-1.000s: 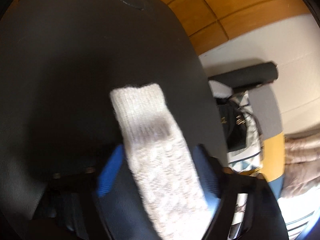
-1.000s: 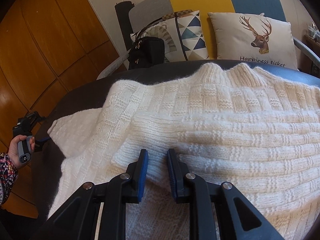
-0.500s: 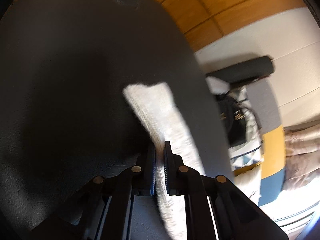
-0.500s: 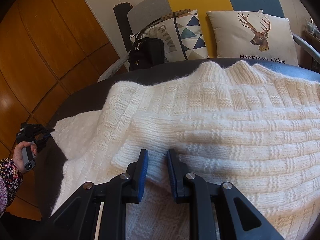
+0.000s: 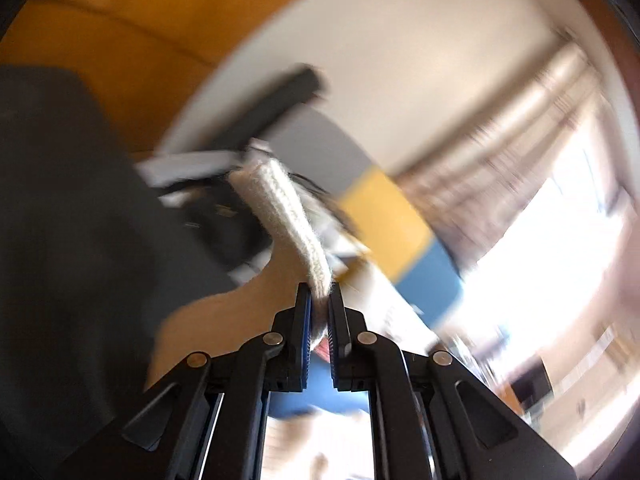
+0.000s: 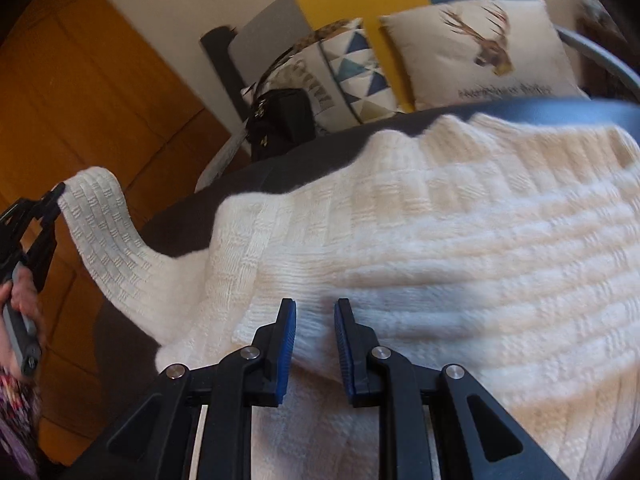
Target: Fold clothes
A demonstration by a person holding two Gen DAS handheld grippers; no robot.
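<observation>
A cream knitted sweater (image 6: 440, 240) lies spread on a dark round table (image 6: 240, 184). My left gripper (image 5: 319, 300) is shut on the end of its left sleeve (image 5: 288, 208) and holds it lifted off the table; the right wrist view shows that sleeve (image 6: 104, 232) raised at the far left with the left gripper (image 6: 36, 216) on its cuff. My right gripper (image 6: 315, 312) hovers low over a folded edge at the sweater's front, its jaws a little apart, with nothing gripped between them.
A sofa behind the table holds a deer-print cushion (image 6: 480, 48), a triangle-pattern cushion (image 6: 352, 72) and a black handbag (image 6: 280, 120). Wooden wall panels (image 6: 80, 100) stand at the left. A bright window (image 5: 560, 220) fills the right of the blurred left wrist view.
My left gripper closed on the sleeve end and has lifted it off the table, swinging up and toward the sweater. My right gripper has stayed in place.
</observation>
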